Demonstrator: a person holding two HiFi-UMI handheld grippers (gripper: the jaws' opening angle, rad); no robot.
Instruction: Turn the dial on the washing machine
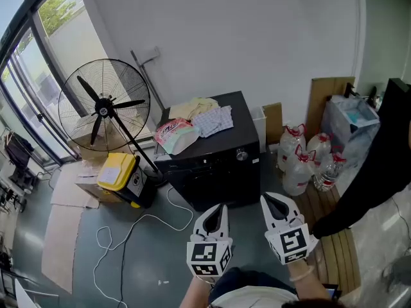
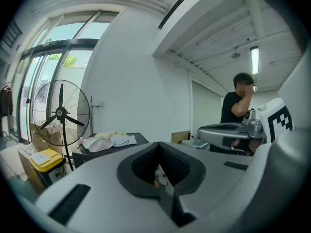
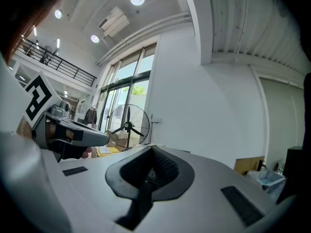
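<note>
Cluttered utility room: pedestal fan (image 1: 103,111), water jugs (image 1: 298,162), flattened cardboard (image 1: 70,185).

L gripper (image 1: 220,208), R gripper (image 1: 266,201): white shells, blk marker cubes (image 1: 209,256); prob. dark top (image 1: 247,280).

R hand-held gripper (image 3: 151,153) shut, fan (image 3: 129,125) beyond

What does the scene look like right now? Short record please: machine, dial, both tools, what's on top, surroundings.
washing machine: black, on the floor by the white wall
dial: silver knob at the right of the front panel, nothing touching it
left tool: shut, empty, short of the machine
right tool: shut, empty, short of the machine, on the dial's side
on top: crumpled laundry, pink packet
surroundings: standing fan to the left, plastic bottles to the right
</note>
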